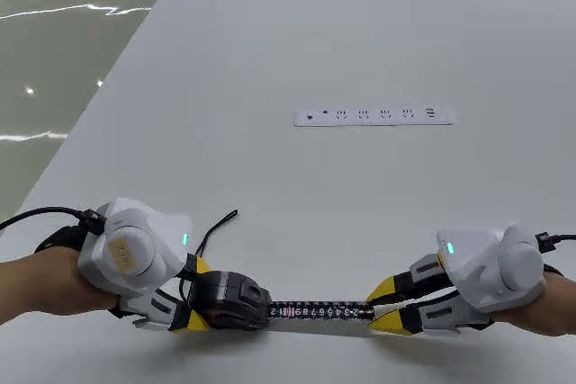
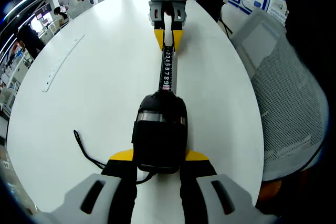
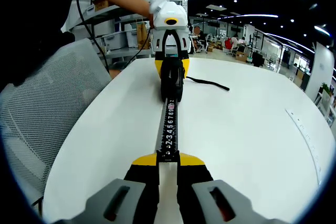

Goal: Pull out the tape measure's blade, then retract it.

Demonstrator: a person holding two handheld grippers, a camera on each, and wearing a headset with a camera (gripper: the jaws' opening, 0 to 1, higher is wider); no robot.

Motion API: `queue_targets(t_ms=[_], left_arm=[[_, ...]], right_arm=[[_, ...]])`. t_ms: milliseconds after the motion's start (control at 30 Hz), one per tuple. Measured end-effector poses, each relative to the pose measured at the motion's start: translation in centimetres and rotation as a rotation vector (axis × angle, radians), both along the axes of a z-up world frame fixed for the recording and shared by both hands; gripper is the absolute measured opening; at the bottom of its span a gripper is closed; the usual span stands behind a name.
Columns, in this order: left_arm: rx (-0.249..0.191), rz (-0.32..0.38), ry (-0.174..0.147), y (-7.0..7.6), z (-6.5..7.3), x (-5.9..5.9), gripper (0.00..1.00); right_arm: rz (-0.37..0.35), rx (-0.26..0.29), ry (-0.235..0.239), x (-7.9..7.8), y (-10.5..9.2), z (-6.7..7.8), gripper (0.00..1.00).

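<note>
White table (image 1: 315, 51) bears a tape case (image 1: 229, 299), clamped by left gripper (image 1: 193, 296); right gripper (image 1: 382, 305) pinches the short blade (image 1: 319, 312) right of it.

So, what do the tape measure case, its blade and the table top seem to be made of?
Tape measure case: probably black plastic or rubber, matte, with soft highlights on its shell. Blade: likely thin painted metal, a flat dark strip with printed pale numerals. Table top: perhaps white laminate, smooth, faint sheen, no grain.
</note>
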State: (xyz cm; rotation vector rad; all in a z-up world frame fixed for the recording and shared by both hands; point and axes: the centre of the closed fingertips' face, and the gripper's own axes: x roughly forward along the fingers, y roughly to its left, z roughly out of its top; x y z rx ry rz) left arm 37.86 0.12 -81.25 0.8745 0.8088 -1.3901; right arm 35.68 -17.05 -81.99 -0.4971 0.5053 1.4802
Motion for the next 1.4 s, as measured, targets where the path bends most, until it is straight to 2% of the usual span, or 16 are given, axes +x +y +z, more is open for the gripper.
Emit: queue_targets(t_ms=[1400], left_arm=[[-0.005, 0.001, -0.001, -0.2, -0.1, -0.1, 0.26]], right_arm=[[-0.003, -0.007, 0.010, -0.4, -1.7, -0.3, 0.10]])
